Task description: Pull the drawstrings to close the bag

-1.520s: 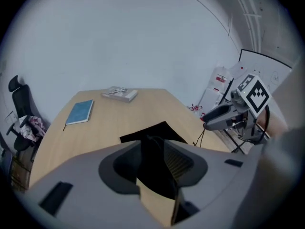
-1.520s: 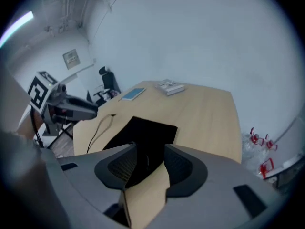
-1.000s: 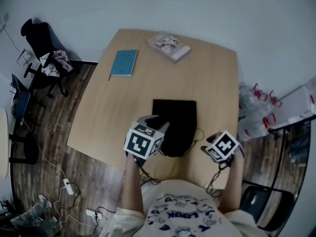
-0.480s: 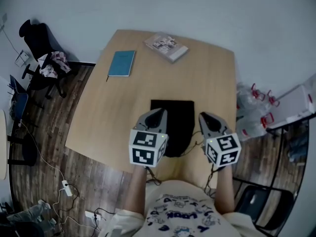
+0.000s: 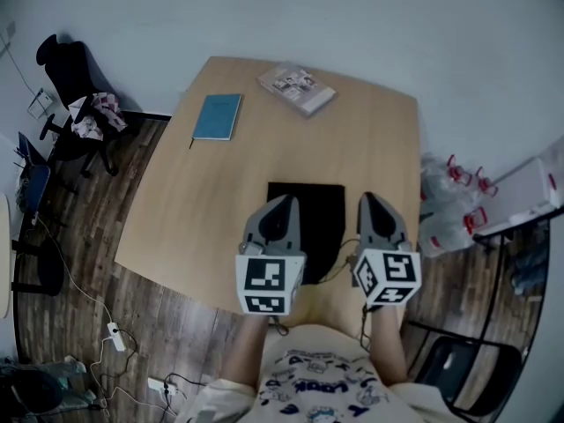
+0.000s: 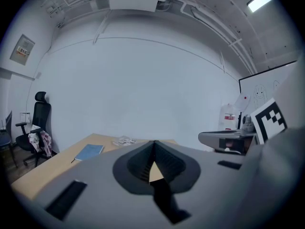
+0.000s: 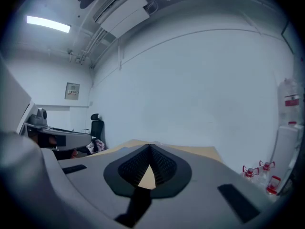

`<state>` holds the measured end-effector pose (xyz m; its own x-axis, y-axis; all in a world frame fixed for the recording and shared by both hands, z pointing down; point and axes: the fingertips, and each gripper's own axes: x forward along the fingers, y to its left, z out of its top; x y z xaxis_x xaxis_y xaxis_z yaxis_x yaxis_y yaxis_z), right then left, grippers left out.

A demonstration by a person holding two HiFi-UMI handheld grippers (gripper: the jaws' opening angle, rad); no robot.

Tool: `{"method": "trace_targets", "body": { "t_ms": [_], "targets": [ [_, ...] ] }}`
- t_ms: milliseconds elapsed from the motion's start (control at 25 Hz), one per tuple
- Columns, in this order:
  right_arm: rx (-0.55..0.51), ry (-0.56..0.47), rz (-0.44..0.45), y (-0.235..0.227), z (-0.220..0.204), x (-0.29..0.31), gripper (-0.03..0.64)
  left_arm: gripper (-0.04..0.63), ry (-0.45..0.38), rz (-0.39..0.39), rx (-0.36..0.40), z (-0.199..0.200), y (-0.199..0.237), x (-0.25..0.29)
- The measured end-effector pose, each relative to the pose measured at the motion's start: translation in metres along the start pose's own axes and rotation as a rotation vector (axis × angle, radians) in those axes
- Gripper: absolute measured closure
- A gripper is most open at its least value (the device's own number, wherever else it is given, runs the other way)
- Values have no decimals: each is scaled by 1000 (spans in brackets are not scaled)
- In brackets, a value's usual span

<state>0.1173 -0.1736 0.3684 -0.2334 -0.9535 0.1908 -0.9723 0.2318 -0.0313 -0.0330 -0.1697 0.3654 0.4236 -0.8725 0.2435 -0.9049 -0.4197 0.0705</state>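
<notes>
Both my grippers now closed and pointing forward, flanking the black bag

A second ago my left gripper (image 5: 286,201) tilted over the bag's near left corner and my right gripper (image 5: 366,197) sat low at the table's edge, jaws apart. Now they stand side by side, jaw tips pressed together, and I see nothing caught between either pair. The black bag (image 5: 322,208) lies flat on the near half of the wooden table (image 5: 220,210), between my grippers. Its far edge is straight; its near end is hidden behind them.
</notes>
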Motion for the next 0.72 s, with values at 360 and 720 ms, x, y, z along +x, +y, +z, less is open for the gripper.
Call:
{"method": "trace_targets", "body": {
  "t_ms": [360, 720],
  "targets": [
    [16, -10, -43, -8, -3, -2, 614, 592, -7, 11, 18, 0, 0, 1],
    [10, -5, -63, -14, -4, -5, 614, 592, 1, 9, 36, 0, -2, 3]
  ]
}}
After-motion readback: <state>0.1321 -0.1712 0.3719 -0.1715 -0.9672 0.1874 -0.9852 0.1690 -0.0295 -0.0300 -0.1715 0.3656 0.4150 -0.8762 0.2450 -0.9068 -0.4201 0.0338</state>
